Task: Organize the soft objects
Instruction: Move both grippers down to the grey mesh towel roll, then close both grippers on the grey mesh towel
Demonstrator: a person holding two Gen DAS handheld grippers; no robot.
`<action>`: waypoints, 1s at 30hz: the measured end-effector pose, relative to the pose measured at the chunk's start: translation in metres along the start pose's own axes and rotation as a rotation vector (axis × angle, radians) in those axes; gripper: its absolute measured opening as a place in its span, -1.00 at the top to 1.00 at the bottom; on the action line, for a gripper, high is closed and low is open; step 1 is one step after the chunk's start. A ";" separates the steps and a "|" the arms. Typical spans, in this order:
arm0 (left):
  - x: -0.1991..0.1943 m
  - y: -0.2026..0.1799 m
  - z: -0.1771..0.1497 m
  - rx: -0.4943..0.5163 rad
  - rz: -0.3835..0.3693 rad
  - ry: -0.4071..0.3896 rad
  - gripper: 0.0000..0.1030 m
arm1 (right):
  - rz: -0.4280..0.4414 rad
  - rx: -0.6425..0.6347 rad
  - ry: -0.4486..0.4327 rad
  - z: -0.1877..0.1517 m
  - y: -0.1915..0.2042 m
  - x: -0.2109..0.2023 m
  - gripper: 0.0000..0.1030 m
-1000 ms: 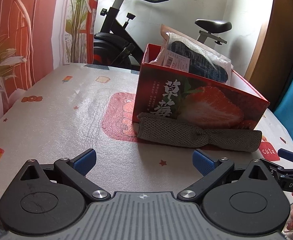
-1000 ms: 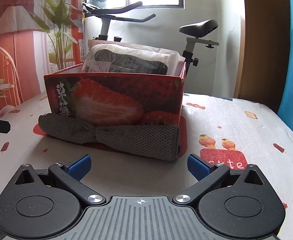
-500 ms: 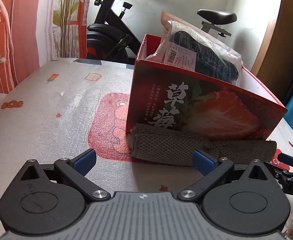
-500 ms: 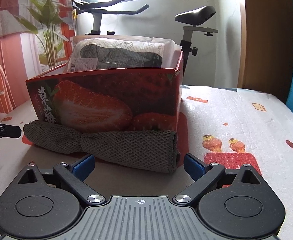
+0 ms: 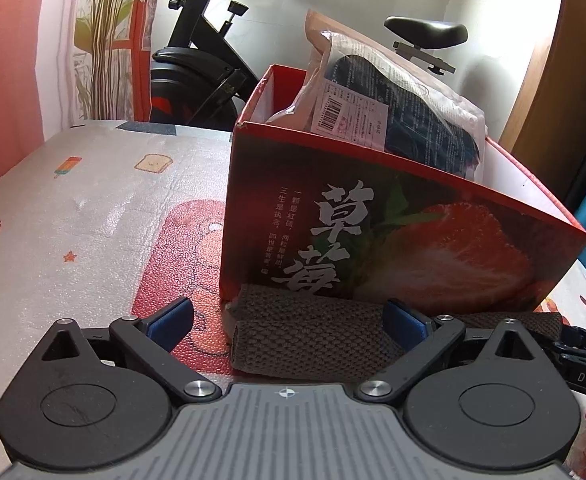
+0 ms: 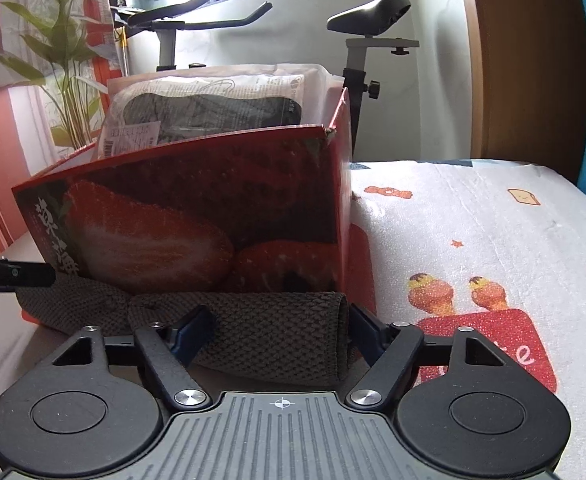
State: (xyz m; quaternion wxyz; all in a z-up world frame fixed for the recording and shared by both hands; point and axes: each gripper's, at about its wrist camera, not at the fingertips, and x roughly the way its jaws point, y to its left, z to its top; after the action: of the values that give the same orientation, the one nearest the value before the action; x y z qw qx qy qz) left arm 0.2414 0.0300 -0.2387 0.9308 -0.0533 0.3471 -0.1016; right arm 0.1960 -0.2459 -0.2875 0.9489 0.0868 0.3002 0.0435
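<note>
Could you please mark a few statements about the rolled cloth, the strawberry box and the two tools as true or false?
1. The rolled brown cloth lies on the table against the front of the strawberry box. True.
2. The box is empty. False: a plastic-wrapped dark package sticks out of its top.
3. The right tool has one end of the cloth between its blue fingers. True; its jaws have just been closing.
4. The left tool is shut. False: its fingers stand wide apart over the cloth's other end.
5. An exercise bike stands behind the table. True.
</note>
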 end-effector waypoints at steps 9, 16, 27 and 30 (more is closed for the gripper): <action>0.018 0.009 -0.003 -0.043 -0.019 0.056 -0.67 | 0.016 0.049 0.027 -0.003 -0.008 0.007 0.07; 0.026 0.006 -0.008 -0.016 -0.012 0.074 -0.58 | 0.003 0.009 0.032 -0.005 0.000 0.008 0.07; 0.028 -0.008 -0.012 0.046 0.047 0.061 -0.21 | -0.018 -0.028 0.037 -0.006 0.011 0.010 0.07; 0.022 -0.008 -0.014 0.026 0.025 0.066 0.26 | -0.021 -0.038 0.040 -0.006 0.013 0.010 0.07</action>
State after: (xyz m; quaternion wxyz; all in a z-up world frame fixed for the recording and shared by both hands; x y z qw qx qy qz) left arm 0.2468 0.0166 -0.2617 0.9207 -0.0332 0.3768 -0.0962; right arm 0.2003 -0.2309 -0.2948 0.9446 0.0646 0.3191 0.0410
